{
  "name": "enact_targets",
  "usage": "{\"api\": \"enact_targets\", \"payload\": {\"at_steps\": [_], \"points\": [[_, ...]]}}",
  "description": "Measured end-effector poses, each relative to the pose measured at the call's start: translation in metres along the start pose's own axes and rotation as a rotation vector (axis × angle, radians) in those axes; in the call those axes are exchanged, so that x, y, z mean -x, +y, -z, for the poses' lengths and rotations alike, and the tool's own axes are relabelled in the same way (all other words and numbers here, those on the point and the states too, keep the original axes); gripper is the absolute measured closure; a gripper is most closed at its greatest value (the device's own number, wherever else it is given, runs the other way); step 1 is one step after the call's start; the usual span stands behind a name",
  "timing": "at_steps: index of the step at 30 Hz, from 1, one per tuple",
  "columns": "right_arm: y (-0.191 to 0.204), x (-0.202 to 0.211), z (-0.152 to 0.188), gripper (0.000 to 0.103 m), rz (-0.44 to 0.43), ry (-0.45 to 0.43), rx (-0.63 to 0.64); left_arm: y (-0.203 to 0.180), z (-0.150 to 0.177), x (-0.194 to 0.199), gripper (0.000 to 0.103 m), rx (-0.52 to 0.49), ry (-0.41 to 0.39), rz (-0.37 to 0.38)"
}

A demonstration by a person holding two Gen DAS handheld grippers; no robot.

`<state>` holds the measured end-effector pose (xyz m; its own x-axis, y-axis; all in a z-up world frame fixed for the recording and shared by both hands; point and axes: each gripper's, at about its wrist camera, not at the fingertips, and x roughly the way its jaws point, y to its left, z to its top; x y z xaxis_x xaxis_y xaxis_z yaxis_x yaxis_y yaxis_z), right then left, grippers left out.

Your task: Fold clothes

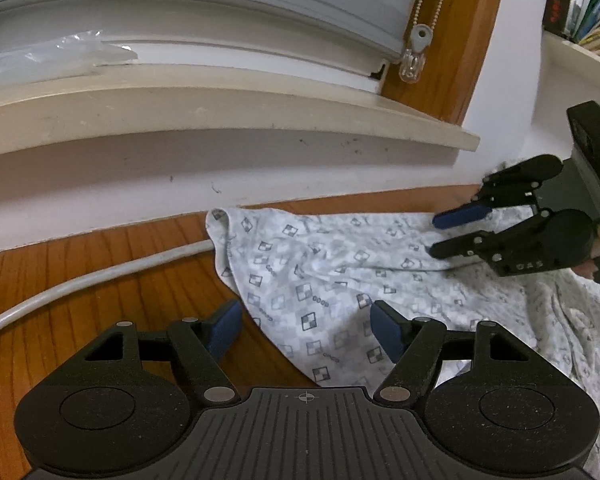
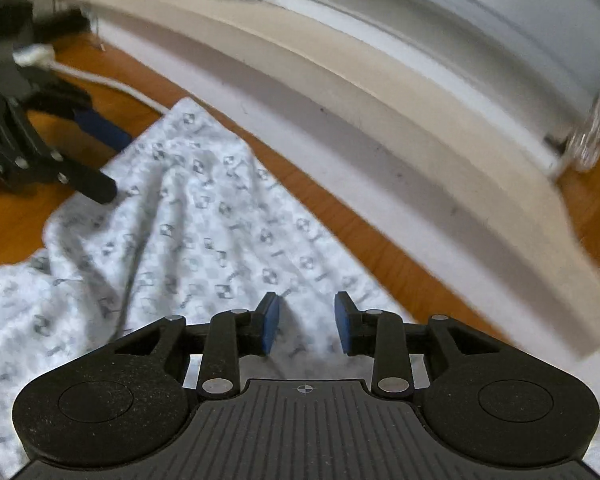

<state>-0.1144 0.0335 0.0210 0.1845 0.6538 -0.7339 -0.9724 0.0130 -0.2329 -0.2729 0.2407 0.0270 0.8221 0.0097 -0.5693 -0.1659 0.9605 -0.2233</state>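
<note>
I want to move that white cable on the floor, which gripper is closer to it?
Left. The left gripper hangs open beside the white cable, at the cloth's edge. The right gripper is over the cloth's far side.

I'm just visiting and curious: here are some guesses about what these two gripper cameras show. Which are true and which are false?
1. The patterned cloth lies on a wooden surface. True.
2. The left gripper is clamped shut on the cloth. False: its jaws stand wide apart, one finger over bare wood, the other over the cloth.
3. A white cable runs across the wood up to the cloth's edge. True.
4. The right gripper is lifting the cloth off the surface. False: its jaws are apart, gripping nothing, and the cloth lies below them.
5. The cloth is plain red. False: it is pale, printed with small grey squares.
</note>
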Motion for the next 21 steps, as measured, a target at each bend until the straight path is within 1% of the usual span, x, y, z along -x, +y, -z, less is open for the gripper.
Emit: {"api": "enact_targets", "payload": {"at_steps": [3,6,7,9,10,11,12,15,16,18,19,21], "points": [[-0.005,0.003,0.006,0.069,-0.061,-0.021,-0.032,0.000,0.000,0.000,0.029,0.003,0.000,-0.001],[-0.003,0.000,0.009,0.069,-0.115,-0.039,-0.027,0.000,0.000,0.000,0.029,0.004,0.000,-0.001],[-0.001,-0.002,0.009,0.069,-0.121,-0.042,-0.021,-0.001,0.000,0.000,0.029,0.005,0.000,-0.001],[0.006,-0.002,0.005,0.071,-0.102,-0.045,-0.033,-0.001,0.000,0.000,0.029,0.003,0.001,-0.001],[0.006,-0.002,0.004,0.086,-0.099,-0.052,-0.037,-0.001,0.000,0.000,0.029,0.003,0.001,-0.002],[0.005,-0.001,0.003,0.101,-0.085,-0.060,-0.033,-0.002,0.000,0.000,0.029,0.003,0.001,-0.002],[0.003,0.002,0.002,0.102,-0.060,-0.073,-0.033,-0.002,0.000,0.000,0.029,0.003,0.001,-0.001],[-0.010,0.018,-0.006,0.102,0.040,-0.130,-0.063,-0.002,0.000,0.001,0.029,0.003,0.001,-0.001],[-0.014,0.021,-0.008,0.102,0.098,-0.134,-0.074,-0.002,0.001,0.001,0.029,0.003,0.001,0.000],[-0.022,0.019,-0.005,0.100,0.272,-0.091,-0.076,-0.003,0.001,0.001,0.029,0.002,-0.001,-0.001],[-0.024,0.017,-0.003,0.095,0.309,-0.074,-0.082,-0.003,0.001,0.001,0.029,0.001,-0.001,0.000],[-0.026,0.018,0.002,0.091,0.261,-0.063,-0.109,-0.004,0.002,0.001,0.029,-0.003,-0.003,-0.002]]}}
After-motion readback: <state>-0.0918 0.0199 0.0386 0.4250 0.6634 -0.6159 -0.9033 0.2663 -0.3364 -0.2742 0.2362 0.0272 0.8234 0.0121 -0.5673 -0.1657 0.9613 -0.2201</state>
